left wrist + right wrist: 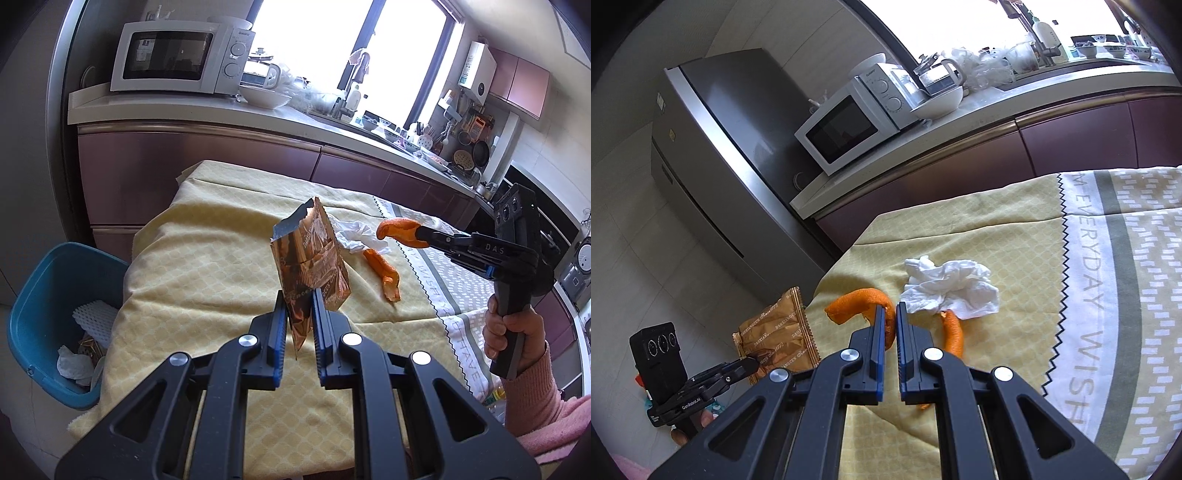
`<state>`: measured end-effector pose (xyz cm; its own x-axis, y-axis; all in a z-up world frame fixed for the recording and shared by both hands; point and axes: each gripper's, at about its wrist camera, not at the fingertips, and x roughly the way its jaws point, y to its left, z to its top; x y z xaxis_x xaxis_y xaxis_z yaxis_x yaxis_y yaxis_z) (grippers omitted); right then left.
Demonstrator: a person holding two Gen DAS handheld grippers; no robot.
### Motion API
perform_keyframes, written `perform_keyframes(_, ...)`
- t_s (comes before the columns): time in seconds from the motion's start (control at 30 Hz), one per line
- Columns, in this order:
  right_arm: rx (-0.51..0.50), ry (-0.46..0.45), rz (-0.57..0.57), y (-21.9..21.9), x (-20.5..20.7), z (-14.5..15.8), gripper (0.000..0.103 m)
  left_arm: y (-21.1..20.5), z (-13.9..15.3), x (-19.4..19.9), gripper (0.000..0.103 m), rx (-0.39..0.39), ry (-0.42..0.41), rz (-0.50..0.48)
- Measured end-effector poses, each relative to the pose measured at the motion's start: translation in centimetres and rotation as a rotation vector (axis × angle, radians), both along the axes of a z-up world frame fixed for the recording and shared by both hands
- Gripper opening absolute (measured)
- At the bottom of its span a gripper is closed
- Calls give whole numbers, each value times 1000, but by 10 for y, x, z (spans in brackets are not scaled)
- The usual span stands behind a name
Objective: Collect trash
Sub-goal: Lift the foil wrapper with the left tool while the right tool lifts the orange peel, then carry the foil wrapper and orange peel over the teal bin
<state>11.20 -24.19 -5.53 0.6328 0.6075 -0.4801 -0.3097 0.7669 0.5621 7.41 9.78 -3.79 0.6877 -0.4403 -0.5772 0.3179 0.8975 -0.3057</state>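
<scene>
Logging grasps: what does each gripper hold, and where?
Left gripper pinches the torn snack wrapper by its bottom edge; right gripper clamps one end of a curled orange peel.

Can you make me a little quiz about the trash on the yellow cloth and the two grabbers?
1. True or false: the left gripper holds the snack wrapper.
2. What does the right gripper hold? A) tissue B) orange peel C) spoon
3. Fill in: the crumpled tissue lies on the ____.

Key: 1 true. 2 B, the orange peel. 3 cloth.
</scene>
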Motion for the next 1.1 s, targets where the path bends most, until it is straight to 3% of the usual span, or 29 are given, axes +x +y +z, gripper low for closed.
perform_keyframes(1.1,-33,-6,333,161,26,8,5,141,8,-49,13,-1,-23,312)
